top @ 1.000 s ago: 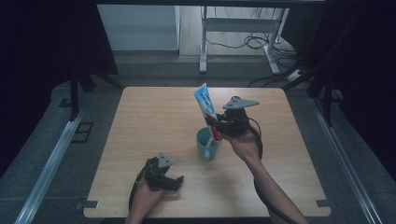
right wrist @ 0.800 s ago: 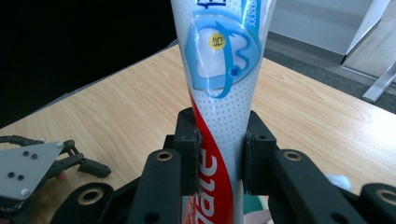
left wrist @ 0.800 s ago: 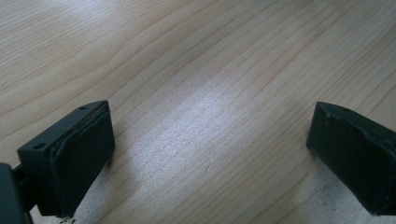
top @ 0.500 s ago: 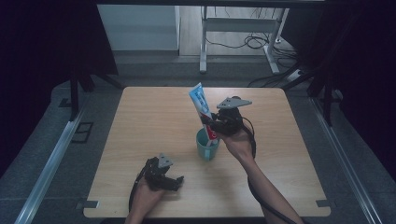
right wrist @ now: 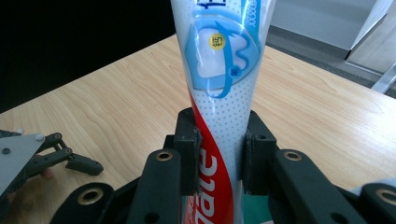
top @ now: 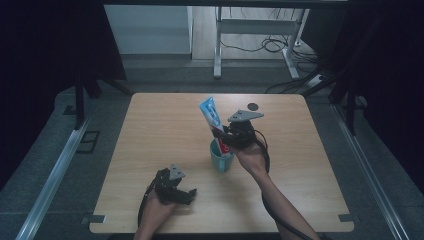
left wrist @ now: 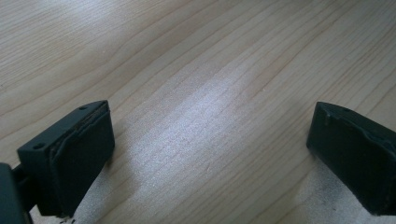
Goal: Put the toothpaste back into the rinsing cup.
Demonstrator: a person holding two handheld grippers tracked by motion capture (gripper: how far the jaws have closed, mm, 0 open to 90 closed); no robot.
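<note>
Over the teal cup near the middle of the table, the right hand-held gripper has its jaws clamped on a toothpaste tube, pads squeezing the lower part. Tube's tilted, flat end up, bottom end right at the cup's mouth. Left hand-held gripper sits on the table's near edge, jaws wide apart, nothing between them but bare wood.
</note>
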